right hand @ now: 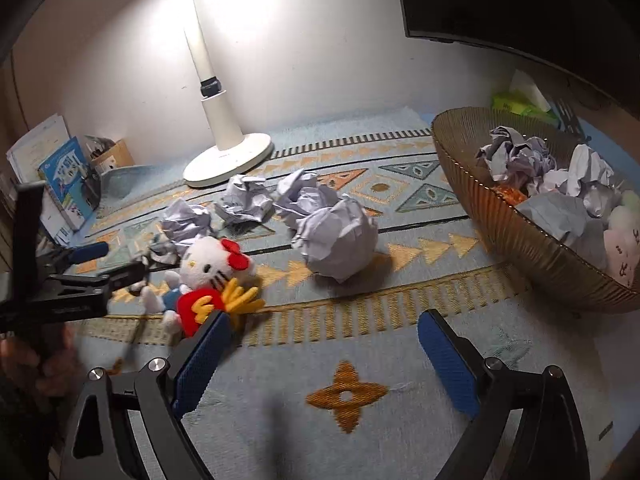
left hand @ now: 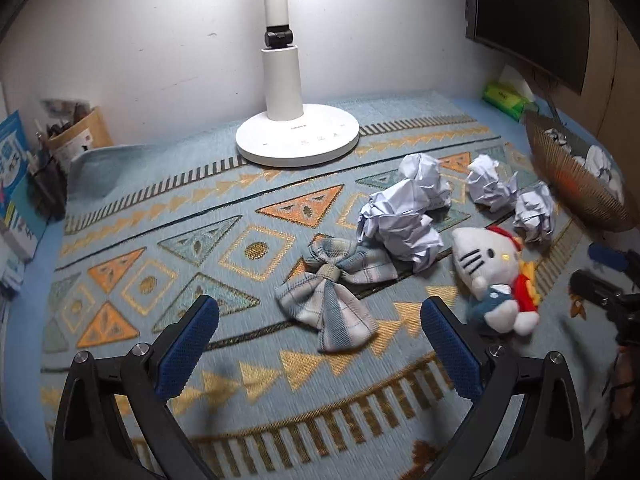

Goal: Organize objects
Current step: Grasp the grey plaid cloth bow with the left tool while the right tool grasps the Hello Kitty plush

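A Hello Kitty plush lies on the patterned mat, just right of my open, empty left gripper. A plaid bow lies between and beyond its fingers. Several crumpled paper balls lie behind the bow. In the right wrist view the plush lies by the left finger of my open, empty right gripper. A large paper ball sits ahead. A brown ribbed bowl at right holds several paper balls and small plush items.
A white lamp base stands at the back centre. Books and a box of pens line the left wall. A green tissue pack and a dark monitor are at the back right. The left gripper shows in the right wrist view.
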The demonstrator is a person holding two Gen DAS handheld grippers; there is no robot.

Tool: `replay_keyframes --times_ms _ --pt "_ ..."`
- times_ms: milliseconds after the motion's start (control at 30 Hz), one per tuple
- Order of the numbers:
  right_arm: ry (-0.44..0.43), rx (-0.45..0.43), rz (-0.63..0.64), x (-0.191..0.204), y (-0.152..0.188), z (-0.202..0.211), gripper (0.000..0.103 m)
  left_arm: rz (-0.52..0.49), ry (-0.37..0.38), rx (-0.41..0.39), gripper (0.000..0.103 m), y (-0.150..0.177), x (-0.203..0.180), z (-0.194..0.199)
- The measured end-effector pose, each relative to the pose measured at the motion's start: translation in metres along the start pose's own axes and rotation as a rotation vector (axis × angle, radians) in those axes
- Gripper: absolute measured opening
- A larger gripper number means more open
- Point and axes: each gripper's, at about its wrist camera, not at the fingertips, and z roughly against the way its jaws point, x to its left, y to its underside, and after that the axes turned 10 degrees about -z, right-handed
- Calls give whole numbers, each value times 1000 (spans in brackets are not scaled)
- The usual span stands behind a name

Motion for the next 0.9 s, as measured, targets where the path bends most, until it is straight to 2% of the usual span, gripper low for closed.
replay_keyframes --times_ms 100,167,233,267,300,333,433,467,533,600,667,767,900 --pt "-105 12 0 22 -1 2 94 -7 17 10 97 -4 0 -16" --pt "-99 32 28 42 -1 -6 94 13 42 29 88 -6 1 -25" --pt "-111 58 48 59 1 -19 89 31 49 44 83 -7 2 -30" --pt "-110 74 50 66 2 -26 87 27 44 52 77 -6 0 -32" --pt "-101 90 49 72 2 -33 86 17 46 64 63 -6 -3 -34" --pt "-84 103 42 76 3 -39 86 6 45 49 55 -6 -5 -32" --pt "-9 141 23 83 3 -58 80 -12 45 39 38 -6 -10 -30" --pt "-13 149 20 84 2 -63 75 -19 38 35 37 -6 -12 -29" --pt "-14 139 34 88 2 -69 68 -29 33 30 26 -6 -13 -28" --pt "-16 129 76 95 4 -68 55 -36 28 28 26 -6 -15 -27" --pt "-37 117 132 100 6 -63 49 -34 24 24 25 -6 -14 -26" --pt "-91 89 245 106 14 -43 49 -7 24 15 24 -5 -9 -21" --pt "-215 88 404 107 26 -8 49 89 89 -7 24 13 -3 3"
